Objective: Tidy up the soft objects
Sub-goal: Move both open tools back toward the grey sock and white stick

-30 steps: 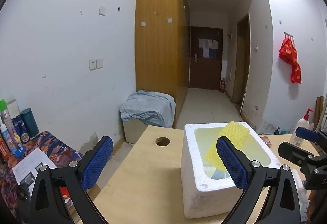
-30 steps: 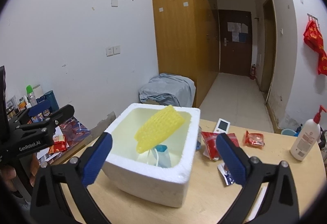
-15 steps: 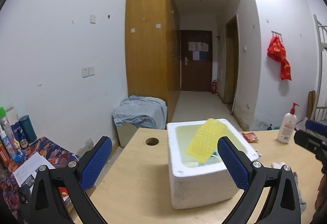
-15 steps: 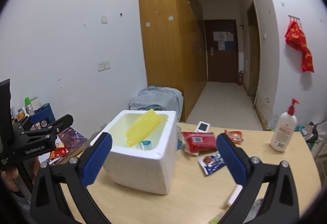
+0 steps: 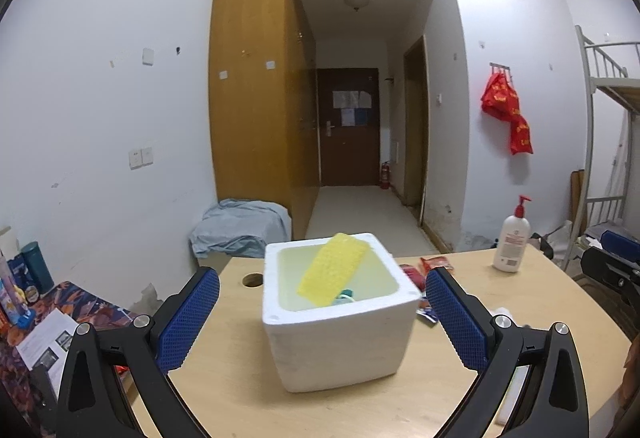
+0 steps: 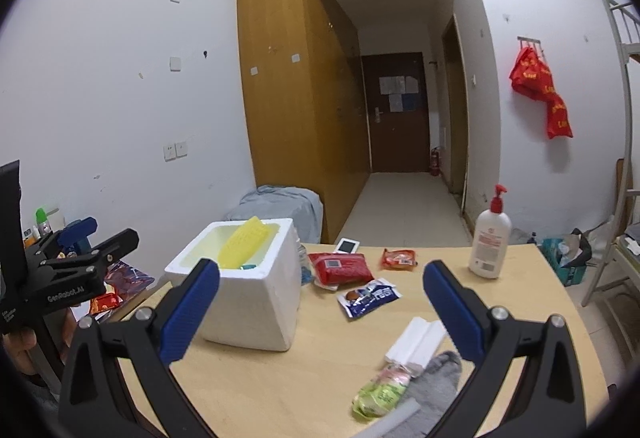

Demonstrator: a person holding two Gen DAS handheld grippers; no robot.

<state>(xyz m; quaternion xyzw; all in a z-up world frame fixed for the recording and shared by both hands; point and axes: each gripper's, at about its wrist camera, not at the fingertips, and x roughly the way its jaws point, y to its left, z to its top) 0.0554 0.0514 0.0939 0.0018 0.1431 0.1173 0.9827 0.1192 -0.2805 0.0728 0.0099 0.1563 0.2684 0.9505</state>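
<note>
A white foam box stands on the wooden table. A yellow mesh foam sleeve leans inside it over a light blue item. My left gripper is open, hanging in front of the box, nothing held. My right gripper is open and empty, above the table right of the box. On the table lie a grey sock, a white foam piece, a green packet, a blue packet and red packets.
A white pump bottle stands at the table's far right. A small white device lies behind the box. The table has a round hole at its far left. Bottles and papers crowd a side table at left.
Both grippers have pulled back and away from the foam box, which now looks smaller. More of the table with its packets and sock has come into the right wrist view. Both stay open.
</note>
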